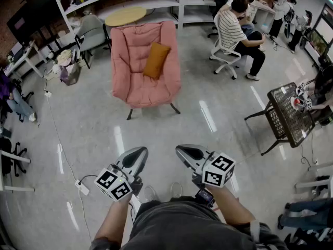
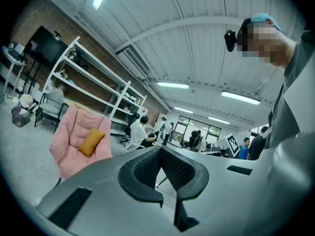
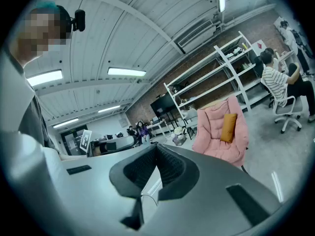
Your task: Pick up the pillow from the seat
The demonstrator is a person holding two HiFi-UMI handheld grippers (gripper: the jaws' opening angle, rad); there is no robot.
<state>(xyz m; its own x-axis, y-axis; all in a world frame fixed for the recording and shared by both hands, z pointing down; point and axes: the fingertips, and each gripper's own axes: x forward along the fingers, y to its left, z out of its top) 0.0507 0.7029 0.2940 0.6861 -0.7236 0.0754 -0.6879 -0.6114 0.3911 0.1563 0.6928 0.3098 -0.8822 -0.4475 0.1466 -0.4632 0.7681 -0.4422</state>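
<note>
Most of the head view is glossy grey floor (image 1: 171, 124), streaked with reflections of the ceiling lights. White open shelving (image 1: 156, 1) runs along the far wall in front of brick. Before it stands a pink armchair (image 1: 140, 56), thickly padded and quilted, on thin dark legs. To the right is a low black worktop (image 1: 289, 113) with a woven, mesh-like top and sides. A person in a striped shirt (image 1: 231, 30) sits on a white office chair near the shelving. A round, pale wooden table top (image 1: 125, 16) shows just behind the armchair.

The pillow (image 1: 156, 60) lies in the armchair, propped tilted against the backrest above the seat. It is a mustard-orange rectangle, soft and plump, with a plain cover.

Both tools are held low, near the person's body and well apart from the armchair. The left tool (image 1: 136, 155) is clenched, its dark ribbed pads meeting at the tips with nothing between them. The right tool (image 1: 184, 152) is likewise clamped together and empty. A white power strip (image 1: 81, 187) lies on the floor beside the left tool.
</note>
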